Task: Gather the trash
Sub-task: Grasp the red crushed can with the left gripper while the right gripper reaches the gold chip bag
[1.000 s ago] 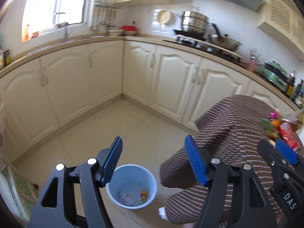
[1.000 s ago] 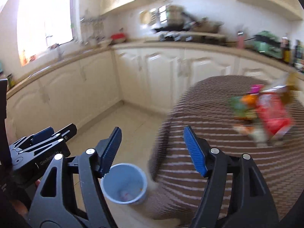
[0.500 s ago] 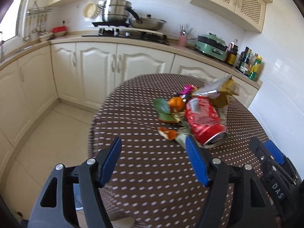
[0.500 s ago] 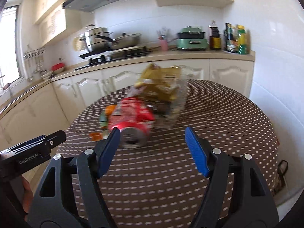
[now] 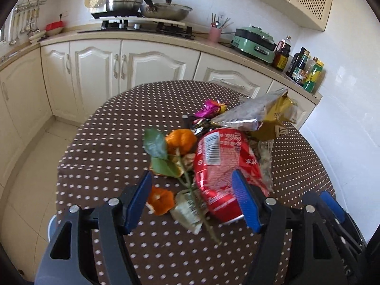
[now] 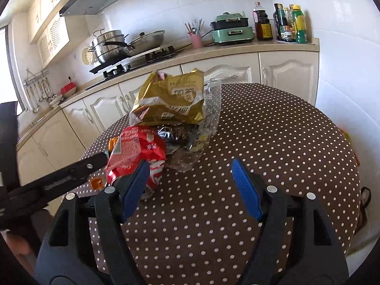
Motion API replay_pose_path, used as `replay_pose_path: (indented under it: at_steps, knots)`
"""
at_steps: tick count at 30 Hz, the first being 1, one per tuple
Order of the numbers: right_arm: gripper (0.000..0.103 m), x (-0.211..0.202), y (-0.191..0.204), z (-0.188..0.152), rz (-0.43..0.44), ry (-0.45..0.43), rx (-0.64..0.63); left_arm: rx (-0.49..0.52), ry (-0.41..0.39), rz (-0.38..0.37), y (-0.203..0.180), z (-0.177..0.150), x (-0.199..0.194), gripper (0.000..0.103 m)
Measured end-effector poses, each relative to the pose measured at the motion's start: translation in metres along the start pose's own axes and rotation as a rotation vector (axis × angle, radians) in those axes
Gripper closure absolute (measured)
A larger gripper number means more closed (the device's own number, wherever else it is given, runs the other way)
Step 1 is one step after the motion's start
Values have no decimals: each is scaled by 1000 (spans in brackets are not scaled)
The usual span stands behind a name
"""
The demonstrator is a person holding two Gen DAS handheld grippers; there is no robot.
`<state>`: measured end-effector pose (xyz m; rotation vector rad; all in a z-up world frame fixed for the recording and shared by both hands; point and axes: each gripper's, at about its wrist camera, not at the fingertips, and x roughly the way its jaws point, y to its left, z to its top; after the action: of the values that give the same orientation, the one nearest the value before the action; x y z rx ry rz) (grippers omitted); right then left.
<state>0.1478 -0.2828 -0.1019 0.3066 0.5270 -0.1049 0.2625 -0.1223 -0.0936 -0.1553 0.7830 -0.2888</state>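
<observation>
Both claws are wide and empty. The can [image 5: 219, 168] lies just ahead of your left claw [image 5: 193, 200], touching its right finger; shift right to straddle it, then squeeze gently.

Both tongs [image 5: 192, 198] [image 6: 191, 185] are black plastic frames with triangular cut-outs. Each finger carries a ribbed blue pad [image 5: 245, 204] and silver screws [image 6: 270, 188].
</observation>
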Motion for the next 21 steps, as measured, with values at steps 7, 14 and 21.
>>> replay_pose_path:
  at_steps: [7,14,21]
  knots:
    - [28,9,-17,13,-30,-9,29,12,61,-24,-11,8,30,35]
    - [28,27,-26,20,-30,37,50,11,94,-59,-19,9,38,36]
    - [28,32,-24,17,-25,60,40,16,86,-107,-31,7,37,67]
